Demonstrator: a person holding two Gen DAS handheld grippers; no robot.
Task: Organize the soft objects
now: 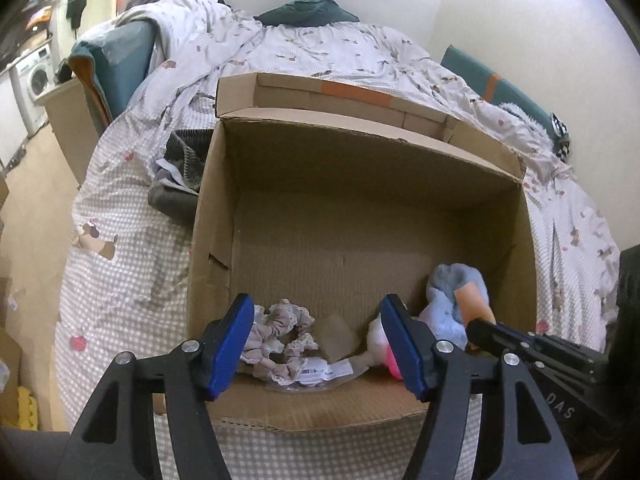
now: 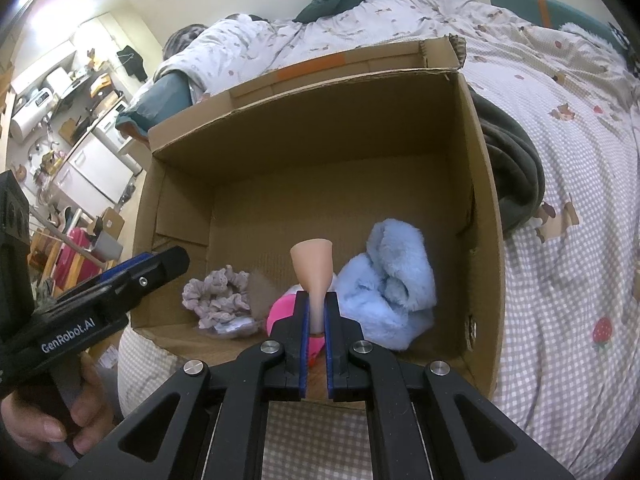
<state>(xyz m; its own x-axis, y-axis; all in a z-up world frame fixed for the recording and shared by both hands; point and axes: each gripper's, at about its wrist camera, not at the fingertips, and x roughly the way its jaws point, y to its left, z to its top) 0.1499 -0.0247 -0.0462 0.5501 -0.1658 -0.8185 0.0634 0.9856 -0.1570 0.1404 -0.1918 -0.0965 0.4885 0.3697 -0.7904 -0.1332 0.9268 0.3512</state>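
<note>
We're holding the left gripper (image 1: 320, 344) with its jaws spread wide and nothing pinched, hovering over the near edge of the box (image 1: 360, 184), right above the scrunchie (image 1: 280, 332) lying on the box floor. Our right gripper (image 2: 316, 312) is clamping tight on a peach piece (image 2: 312, 264) that's sticking up from the pink toy (image 2: 286, 312). Beside that, the blue fleece (image 2: 390, 276) is sitting bunched in the box's right corner, and the whole box is resting on the checked bedspread (image 2: 560, 280).
</note>
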